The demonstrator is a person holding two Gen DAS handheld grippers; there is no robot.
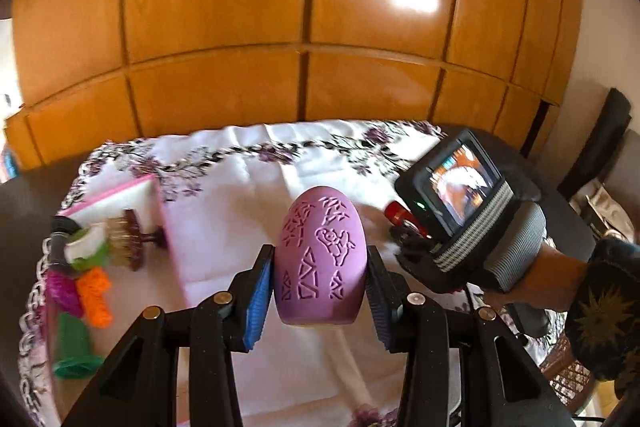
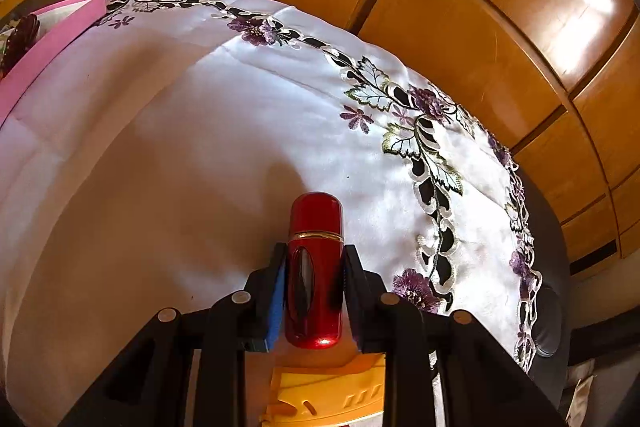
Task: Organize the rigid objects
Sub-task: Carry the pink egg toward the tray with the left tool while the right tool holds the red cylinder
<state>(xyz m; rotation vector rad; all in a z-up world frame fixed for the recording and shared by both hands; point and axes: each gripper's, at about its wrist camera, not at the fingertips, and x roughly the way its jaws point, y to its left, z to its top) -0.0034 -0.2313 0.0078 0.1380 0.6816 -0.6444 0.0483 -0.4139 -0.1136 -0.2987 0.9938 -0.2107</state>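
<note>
Jaws clamp purple egg (image 1: 320, 259), red bottle (image 2: 315, 271)

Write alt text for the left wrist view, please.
The left gripper clamps a purple egg-shaped object above a white tablecloth with purple embroidered flowers. At left a pink box holds colourful items; at right the right gripper holds a red bottle.

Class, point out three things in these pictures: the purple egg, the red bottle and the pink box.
purple egg (image 1: 320, 255), left wrist view, its carved front.
red bottle (image 2: 315, 291), right wrist view, its body between the fingers.
pink box (image 2: 52, 39), right wrist view, its side wall.
</note>
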